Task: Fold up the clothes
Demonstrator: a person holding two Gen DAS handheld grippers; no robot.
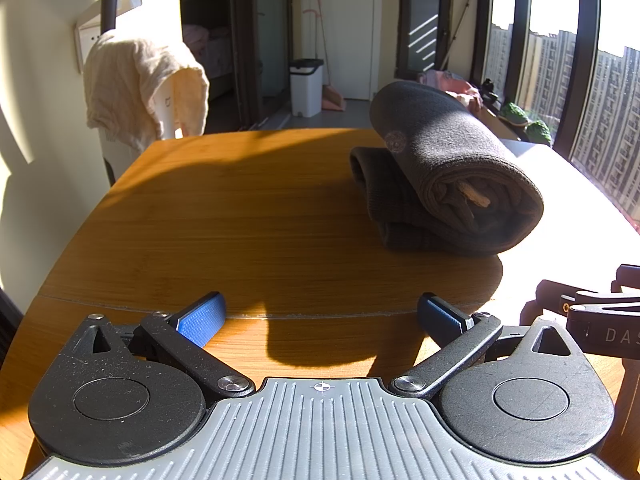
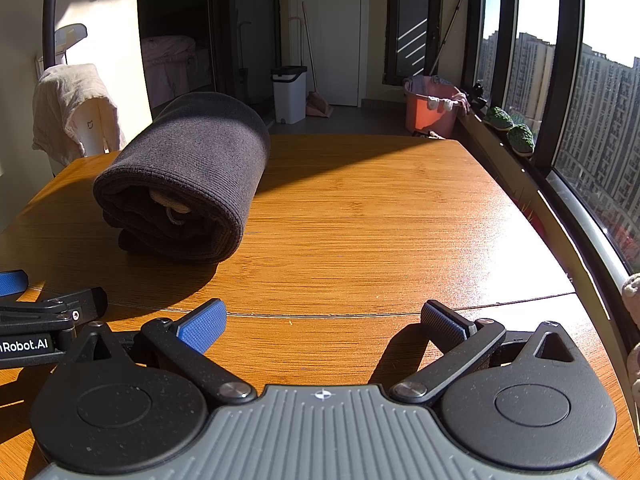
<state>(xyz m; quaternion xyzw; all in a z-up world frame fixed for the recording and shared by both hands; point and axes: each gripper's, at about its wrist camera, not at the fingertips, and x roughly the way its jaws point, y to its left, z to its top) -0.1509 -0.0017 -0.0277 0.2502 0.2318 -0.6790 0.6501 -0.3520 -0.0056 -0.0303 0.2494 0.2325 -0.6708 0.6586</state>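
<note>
A dark grey knitted garment (image 1: 448, 168) lies folded into a thick bundle on the wooden table (image 1: 240, 216); in the right wrist view the same garment (image 2: 188, 176) sits at the left, its open end showing a pale cord inside. My left gripper (image 1: 322, 314) is open near the table's front edge, well short of the bundle and to its left. My right gripper (image 2: 324, 320) is also open, low over bare wood (image 2: 360, 216), with the bundle ahead to its left. Nothing is between either pair of blue pads. Each gripper shows at the edge of the other's view.
A cream cloth (image 1: 140, 84) hangs over a white appliance beyond the table's far left corner. A white bin (image 2: 289, 94) and a broom stand on the floor behind. An orange laundry tub (image 2: 430, 110) sits by the window, whose dark frame (image 2: 560, 80) runs along the table's right side.
</note>
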